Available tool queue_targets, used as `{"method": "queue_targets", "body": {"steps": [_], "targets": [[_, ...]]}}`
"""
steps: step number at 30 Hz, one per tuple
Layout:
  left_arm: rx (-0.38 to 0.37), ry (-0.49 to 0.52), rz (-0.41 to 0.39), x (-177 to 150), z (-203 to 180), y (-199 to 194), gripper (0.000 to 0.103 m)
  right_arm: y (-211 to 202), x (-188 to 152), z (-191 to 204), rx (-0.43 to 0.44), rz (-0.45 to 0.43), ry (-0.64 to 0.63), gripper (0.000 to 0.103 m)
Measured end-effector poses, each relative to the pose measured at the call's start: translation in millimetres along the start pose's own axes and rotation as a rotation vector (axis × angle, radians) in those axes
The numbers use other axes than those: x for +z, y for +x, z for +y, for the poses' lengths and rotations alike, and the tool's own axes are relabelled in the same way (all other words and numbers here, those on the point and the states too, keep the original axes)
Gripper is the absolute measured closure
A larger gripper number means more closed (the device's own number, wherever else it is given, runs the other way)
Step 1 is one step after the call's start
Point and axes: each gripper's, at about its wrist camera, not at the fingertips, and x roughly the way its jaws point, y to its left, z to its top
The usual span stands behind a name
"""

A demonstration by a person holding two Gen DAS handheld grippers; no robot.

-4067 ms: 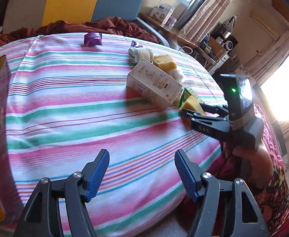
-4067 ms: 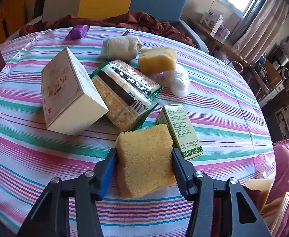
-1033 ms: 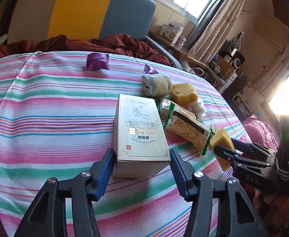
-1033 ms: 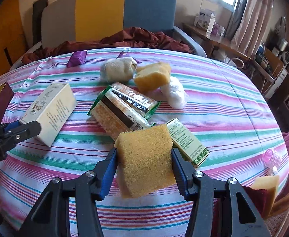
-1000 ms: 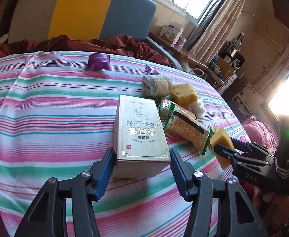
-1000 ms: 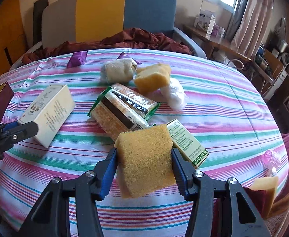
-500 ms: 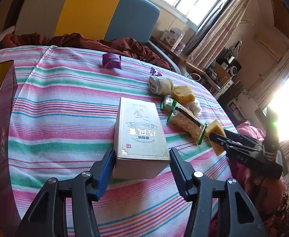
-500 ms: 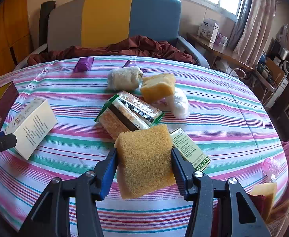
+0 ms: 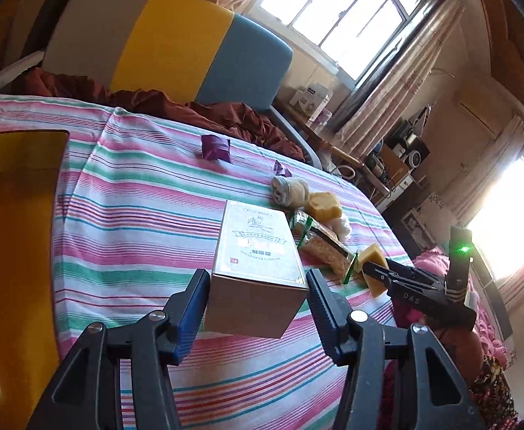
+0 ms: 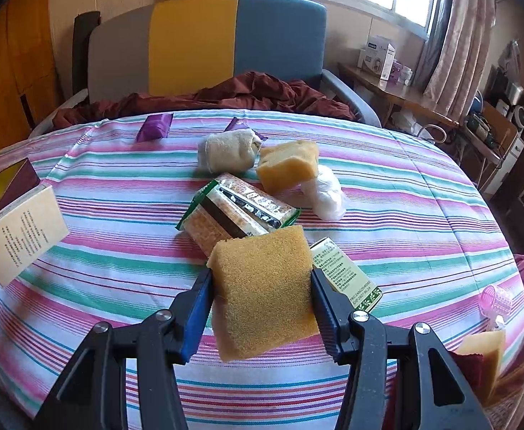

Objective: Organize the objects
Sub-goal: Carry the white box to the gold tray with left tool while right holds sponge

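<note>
My left gripper (image 9: 256, 302) is shut on a white printed box (image 9: 256, 251), held above the striped tablecloth (image 9: 136, 208); the same box (image 10: 22, 233) shows at the far left in the right wrist view. My right gripper (image 10: 260, 295) is shut on a yellow sponge (image 10: 263, 286), and that sponge (image 9: 373, 261) appears at the right in the left wrist view. On the cloth lie a green snack packet (image 10: 235, 215), a second sponge (image 10: 288, 165), a rolled towel (image 10: 226, 152), a white plastic wad (image 10: 324, 191) and a small green-and-white box (image 10: 346, 274).
A dark red box with a gold inside (image 9: 11, 251) stands open at the left table edge. Two purple sachets (image 10: 154, 127) lie at the far side. A chair with a maroon cloth (image 10: 226, 96) stands behind the table. A pink roller (image 10: 496, 301) sits at the right edge.
My left gripper has carried the white box left and slightly up, away from the pile, toward the gold-lined box. My right gripper has kept the sponge in the same place.
</note>
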Motion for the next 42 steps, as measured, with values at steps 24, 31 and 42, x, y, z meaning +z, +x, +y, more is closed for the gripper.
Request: {"method": "queue_targets", "body": {"steps": [24, 31, 42], "targets": [[0.215, -0.189, -0.22, 35.9, 133.1, -119.8, 0.047, -8.2, -7.6, 51.6, 0.147, -0.052, -0.135, 0.049], [0.324, -0.273, -0.23, 40.7, 187.3, -147.6, 0.047, -17.4, -4.1, 76.9, 0.226, -0.055, -0.098, 0.049], [0.435, -0.315, -0.181, 38.1, 235.4, -158.3, 0.047, -40.2, 6.4, 160.7, 0.375, -0.08, -0.165, 0.049]]}}
